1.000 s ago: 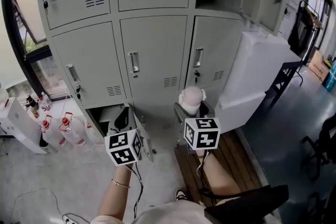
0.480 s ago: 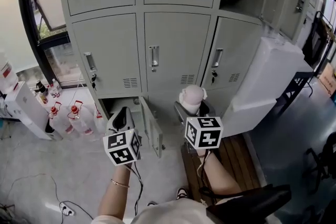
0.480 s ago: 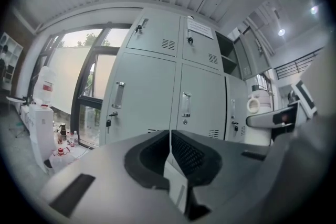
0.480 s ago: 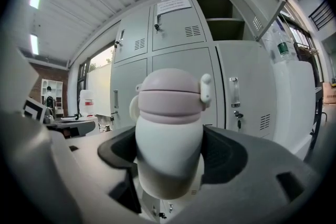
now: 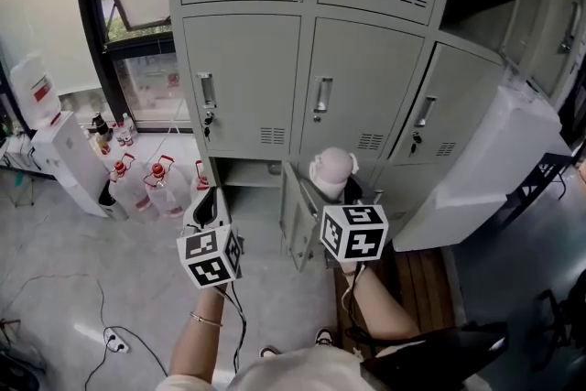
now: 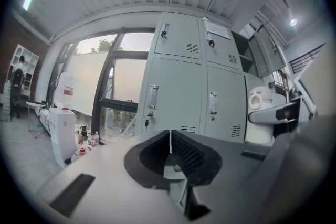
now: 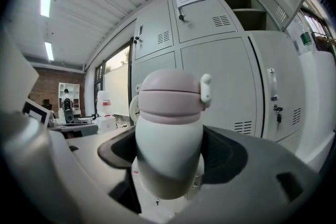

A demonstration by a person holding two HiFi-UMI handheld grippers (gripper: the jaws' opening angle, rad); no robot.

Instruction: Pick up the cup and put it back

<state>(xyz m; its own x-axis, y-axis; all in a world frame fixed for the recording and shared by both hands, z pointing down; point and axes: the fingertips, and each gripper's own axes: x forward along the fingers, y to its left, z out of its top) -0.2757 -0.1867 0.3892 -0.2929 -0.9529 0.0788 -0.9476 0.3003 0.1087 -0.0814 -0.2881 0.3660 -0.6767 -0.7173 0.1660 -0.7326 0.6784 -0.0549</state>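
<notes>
Over the last second the bank of lockers (image 5: 275, 78) has slid rightward across the head view. The window and the bottles (image 5: 156, 188) on the floor have come further into sight. Both grippers have kept their station low in the frame.

The right gripper (image 5: 337, 197) is clamped round the body of the cup (image 5: 331, 174), white with a pink lid. It is held upright in the air before the lockers and rests on nothing. The left gripper (image 5: 206, 208) has its jaws pressed together with nothing between them.

Step in hand, as judged: the pick-up is done and the carry is under way; the put-back is not yet made. A low compartment (image 5: 245, 186) stands with its door (image 5: 295, 220) open at the foot of the lockers, and is possibly the destination.

The next move calls for keeping the cup upright, seating its base fully, and only then releasing.
</notes>
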